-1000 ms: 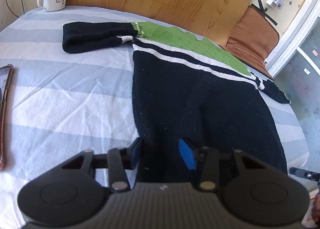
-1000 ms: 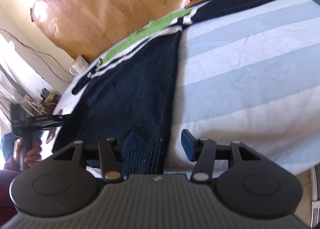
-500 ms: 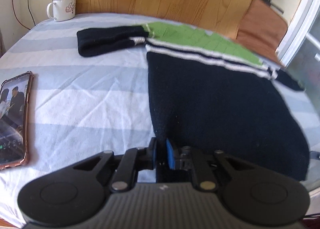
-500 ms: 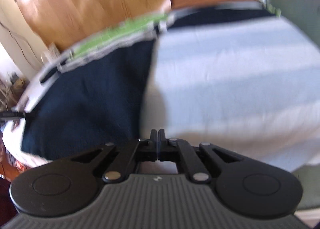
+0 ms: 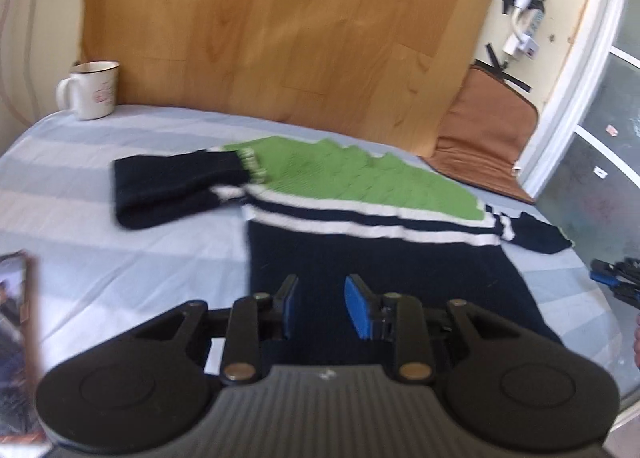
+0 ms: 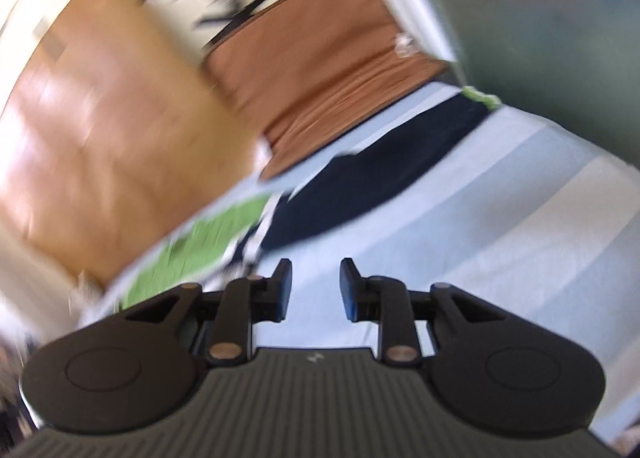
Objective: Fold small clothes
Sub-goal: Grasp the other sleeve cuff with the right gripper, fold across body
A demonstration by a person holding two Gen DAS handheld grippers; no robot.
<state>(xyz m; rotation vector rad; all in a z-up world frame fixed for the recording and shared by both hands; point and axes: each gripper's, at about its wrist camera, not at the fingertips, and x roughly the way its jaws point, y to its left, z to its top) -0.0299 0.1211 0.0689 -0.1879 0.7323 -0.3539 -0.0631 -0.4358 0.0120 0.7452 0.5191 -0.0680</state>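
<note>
While both tools gape empty, the navy sweater (image 5: 376, 258) lies flat, green-yoked, white-striped.

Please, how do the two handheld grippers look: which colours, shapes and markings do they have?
The left gripper and the right gripper look alike: a ribbed dark grey body with a small pale logo, black linkage arms with metal pivot pins, two round black discs, and blue pads on black fingers. No cables show.

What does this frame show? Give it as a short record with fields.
surface: striped sheet
garment: sweater, navy with green top, lying flat
left sleeve: folded across, beside the body
left gripper: jaws just opening, nothing held, over the hem
right gripper: jaws just opening, nothing held, over bare sheet
other items: mug, phone
</note>
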